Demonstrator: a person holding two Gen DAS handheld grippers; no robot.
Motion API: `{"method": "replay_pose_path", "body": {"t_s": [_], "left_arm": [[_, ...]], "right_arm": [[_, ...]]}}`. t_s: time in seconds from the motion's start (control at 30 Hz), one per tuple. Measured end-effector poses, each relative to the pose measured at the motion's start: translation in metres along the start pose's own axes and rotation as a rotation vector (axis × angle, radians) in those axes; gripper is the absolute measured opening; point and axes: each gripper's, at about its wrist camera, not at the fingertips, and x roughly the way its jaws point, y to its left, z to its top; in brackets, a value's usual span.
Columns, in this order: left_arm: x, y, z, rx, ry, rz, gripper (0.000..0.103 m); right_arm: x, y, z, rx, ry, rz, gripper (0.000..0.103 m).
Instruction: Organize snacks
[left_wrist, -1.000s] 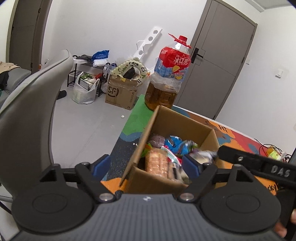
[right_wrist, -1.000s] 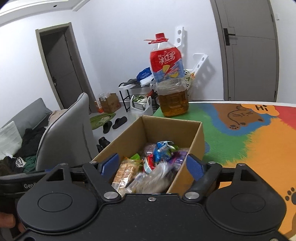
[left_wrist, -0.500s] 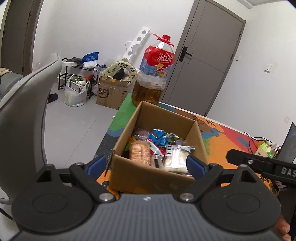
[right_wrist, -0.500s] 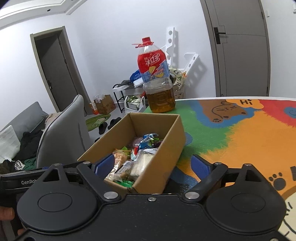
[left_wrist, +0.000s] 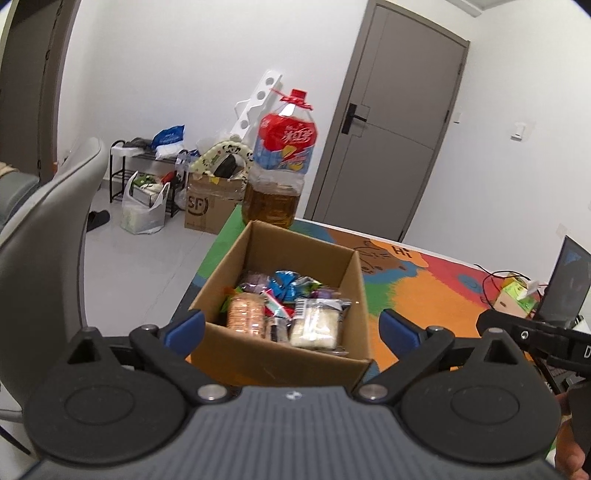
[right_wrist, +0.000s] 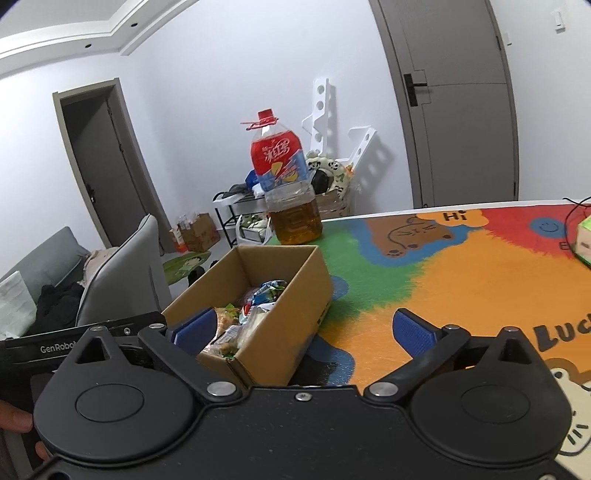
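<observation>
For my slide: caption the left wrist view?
Open left tool facing a cardboard box of snacks on a colourful table.

Left gripper (left_wrist: 291, 328) jaws just opened wide, nothing clamped, angled downward. Right gripper (right_wrist: 301, 332) likewise spread wide, pads free, tilted downward.

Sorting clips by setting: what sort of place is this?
Probably a lived-in home room: a sofa heaped with clothes, a shoe rack with bags by the wall, and a cartoon-print table cover under the snack box.
</observation>
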Motion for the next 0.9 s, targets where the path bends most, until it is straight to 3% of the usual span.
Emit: {"method": "replay_pose_path", "body": {"t_s": [0.6,0.9], "left_arm": [[-0.04,-0.019,0.0,0.127,-0.016,-0.029,0.102],[-0.058,-0.008,0.002,0.116,-0.037,-0.034,0.103]], "right_arm": [[-0.052,0.001,-0.007,-0.027,-0.079,-0.087,0.103],[-0.069,0.001,-0.017,-0.023,-0.1,-0.143,0.103]]}}
